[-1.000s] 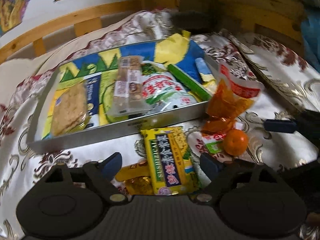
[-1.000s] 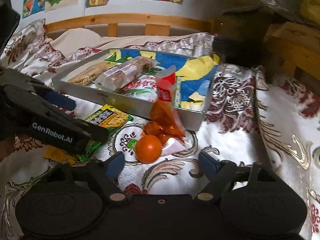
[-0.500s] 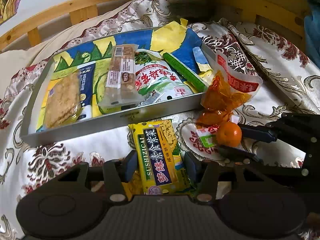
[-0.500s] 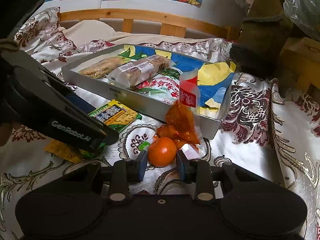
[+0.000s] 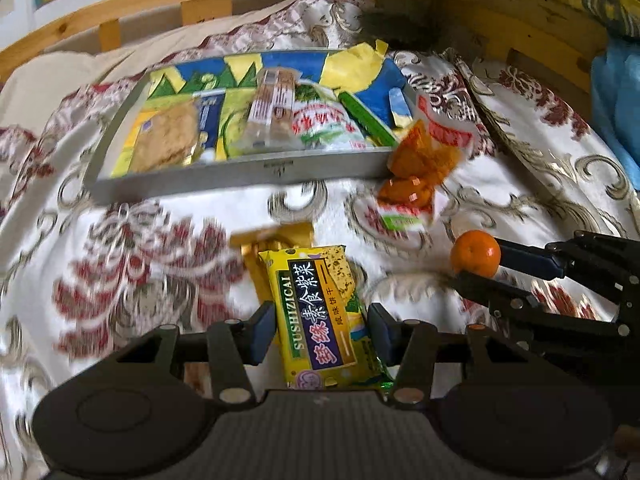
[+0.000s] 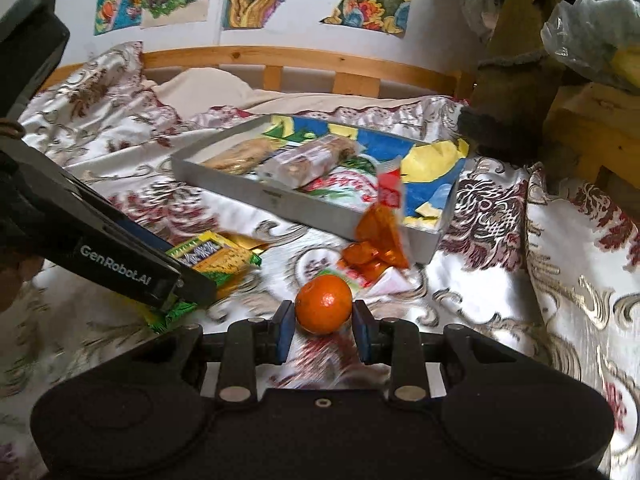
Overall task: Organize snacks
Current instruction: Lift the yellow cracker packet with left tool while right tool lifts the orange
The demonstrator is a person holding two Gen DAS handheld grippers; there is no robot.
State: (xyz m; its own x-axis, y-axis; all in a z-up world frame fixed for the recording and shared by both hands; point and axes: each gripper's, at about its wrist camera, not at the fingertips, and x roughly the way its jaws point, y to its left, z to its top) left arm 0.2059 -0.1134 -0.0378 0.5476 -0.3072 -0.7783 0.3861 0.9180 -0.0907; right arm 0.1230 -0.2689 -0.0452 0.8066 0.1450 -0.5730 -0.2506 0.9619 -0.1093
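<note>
My left gripper (image 5: 322,330) is shut on a yellow cracker packet (image 5: 320,312) and holds it above the bedspread. My right gripper (image 6: 323,330) is shut on a small orange (image 6: 324,304), which also shows in the left wrist view (image 5: 475,253). The grey tray (image 5: 240,172) lies ahead with several snack packets in it; it also shows in the right wrist view (image 6: 288,204). A bag of orange candies (image 5: 420,160) leans on the tray's right corner (image 6: 380,236).
A gold wrapper (image 5: 272,240) lies on the patterned bedspread under the lifted packet. A wooden bed rail (image 6: 280,64) runs behind the tray. Wooden furniture (image 5: 532,28) and a dark object (image 6: 508,120) stand at the back right.
Both grippers have closed, the left on the cracker packet and the right on the orange, and both have lifted back from the tray.
</note>
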